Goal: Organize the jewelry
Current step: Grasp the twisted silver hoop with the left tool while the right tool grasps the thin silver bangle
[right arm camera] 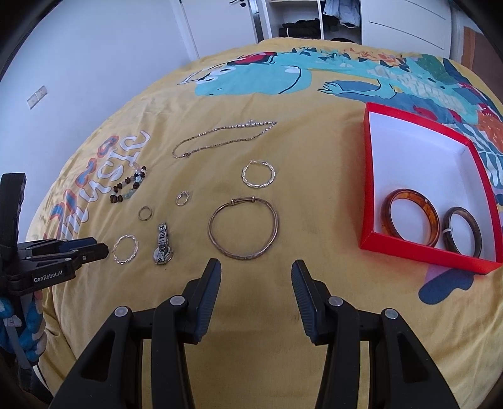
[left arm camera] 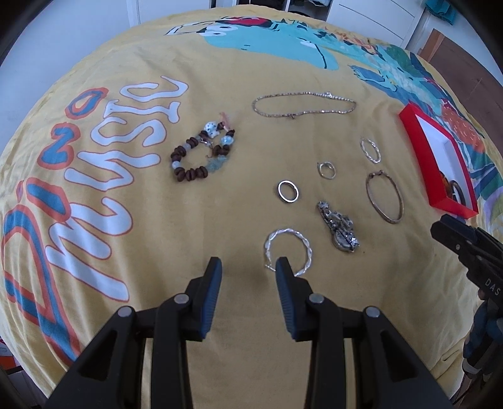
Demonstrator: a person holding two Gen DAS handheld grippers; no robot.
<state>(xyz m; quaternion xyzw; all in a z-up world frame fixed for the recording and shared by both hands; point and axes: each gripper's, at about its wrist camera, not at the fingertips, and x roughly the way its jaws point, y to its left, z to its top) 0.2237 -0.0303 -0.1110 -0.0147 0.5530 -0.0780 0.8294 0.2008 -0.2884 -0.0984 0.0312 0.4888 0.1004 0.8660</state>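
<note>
Jewelry lies spread on a yellow printed bedspread (left arm camera: pixel 132 239). My left gripper (left arm camera: pixel 248 262) is open just above a twisted silver hoop (left arm camera: pixel 287 247), its right fingertip overlapping the hoop's lower edge. Beyond it lie a silver watch (left arm camera: pixel 339 226), a plain ring (left arm camera: pixel 287 191), a small hoop (left arm camera: pixel 327 170), a beaded bracelet (left arm camera: pixel 201 154) and a chain necklace (left arm camera: pixel 303 103). My right gripper (right arm camera: pixel 256 266) is open and empty, just short of a thin metal bangle (right arm camera: pixel 243 231). A red box (right arm camera: pixel 371 176) to the right holds an amber bangle (right arm camera: pixel 410 215) and a dark bangle (right arm camera: pixel 462 231).
A second twisted hoop (right arm camera: pixel 258 174) lies beyond the thin bangle. The left gripper (right arm camera: pixel 105 250) shows at the left edge of the right wrist view. White wall and an open wardrobe (right arm camera: pixel 314 19) stand behind the bed. The bedspread falls away at both sides.
</note>
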